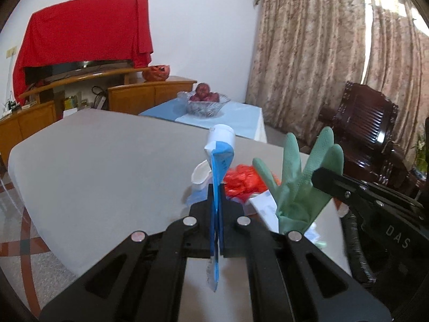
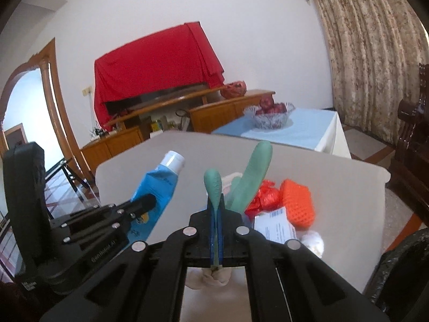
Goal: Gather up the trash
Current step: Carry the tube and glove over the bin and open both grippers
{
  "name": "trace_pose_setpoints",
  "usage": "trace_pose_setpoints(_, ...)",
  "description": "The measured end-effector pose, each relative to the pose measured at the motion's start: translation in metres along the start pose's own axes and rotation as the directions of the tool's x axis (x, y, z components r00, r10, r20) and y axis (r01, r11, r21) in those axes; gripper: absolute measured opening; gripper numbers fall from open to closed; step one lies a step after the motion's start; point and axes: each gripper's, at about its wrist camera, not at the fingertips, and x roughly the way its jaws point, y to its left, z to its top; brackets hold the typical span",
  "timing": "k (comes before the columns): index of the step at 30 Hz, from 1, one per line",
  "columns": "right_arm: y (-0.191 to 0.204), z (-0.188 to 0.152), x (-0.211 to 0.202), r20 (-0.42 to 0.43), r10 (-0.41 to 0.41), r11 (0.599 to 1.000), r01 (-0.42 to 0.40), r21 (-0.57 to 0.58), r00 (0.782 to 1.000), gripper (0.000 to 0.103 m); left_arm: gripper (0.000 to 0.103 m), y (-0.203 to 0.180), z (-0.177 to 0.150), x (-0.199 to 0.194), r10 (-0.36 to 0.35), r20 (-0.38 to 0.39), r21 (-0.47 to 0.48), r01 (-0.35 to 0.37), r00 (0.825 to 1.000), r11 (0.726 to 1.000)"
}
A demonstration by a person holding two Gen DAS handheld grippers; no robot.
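Observation:
My left gripper (image 1: 216, 204) is shut on a flattened blue tube with a white cap (image 1: 221, 155), held above the grey table (image 1: 107, 161). The tube (image 2: 158, 185) and left gripper (image 2: 144, 204) also show in the right wrist view. My right gripper (image 2: 216, 206) is shut on a green rubber glove (image 2: 252, 171), its fingers pointing up. The glove (image 1: 303, 171) and right gripper (image 1: 324, 177) show at the right of the left wrist view. Trash lies on the table: a red plastic bag (image 2: 264, 197), an orange mesh sponge (image 2: 297, 201), a printed white paper (image 2: 276, 226), a white crumpled wad (image 2: 313, 241).
A black-lined bin edge (image 2: 396, 273) sits at the lower right. A glass bowl of red fruit (image 1: 205, 102) stands on a blue-clothed table behind. A wooden cabinet with a red-draped screen (image 1: 80, 35) lines the wall. A dark wooden chair (image 1: 367, 123) stands right, before curtains.

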Motion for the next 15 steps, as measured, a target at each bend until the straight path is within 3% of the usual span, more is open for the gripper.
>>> trace_pose_setpoints(8,-0.016,0.009,-0.056,0.062,-0.072,0.997,0.073,-0.011,0.995,0.002,0.001,-0.046,0.004,-0.015,-0.101,0.021,0.05,0.1,0.995,0.994)
trace_pose_setpoints(15,-0.054,0.003,-0.113,0.085,-0.206,0.979,0.205,0.014,0.975,0.002,0.001,-0.115,-0.004,-0.011,-0.249,-0.004,0.112,0.248,0.968,0.962)
